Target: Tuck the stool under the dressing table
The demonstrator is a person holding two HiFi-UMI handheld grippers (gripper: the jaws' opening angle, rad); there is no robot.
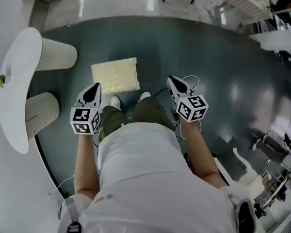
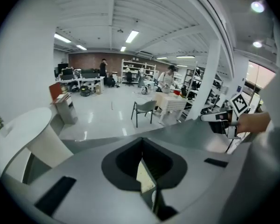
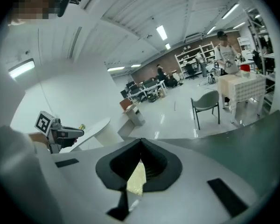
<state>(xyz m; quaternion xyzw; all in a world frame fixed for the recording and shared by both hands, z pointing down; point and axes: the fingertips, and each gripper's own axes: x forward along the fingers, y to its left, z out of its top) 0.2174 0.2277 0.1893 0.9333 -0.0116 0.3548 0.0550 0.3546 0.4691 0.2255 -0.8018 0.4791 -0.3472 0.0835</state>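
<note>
My left tongs (image 1: 95, 88) are closed and empty by the near left corner of the stool (image 1: 115, 75). My right tongs (image 1: 173, 80), also pinched together on nothing, hang off its near right side. The cream-topped stool stands on the dark floor, not under the white bench (image 1: 19, 81) to its left.

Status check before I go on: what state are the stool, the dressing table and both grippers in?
Stool: standing out on the dark floor, apart from the dressing table, not tucked under.
Dressing table: upright at the left, with nothing between its two legs.
Left gripper: jaws shut, holding nothing.
Right gripper: jaws shut, holding nothing.
</note>
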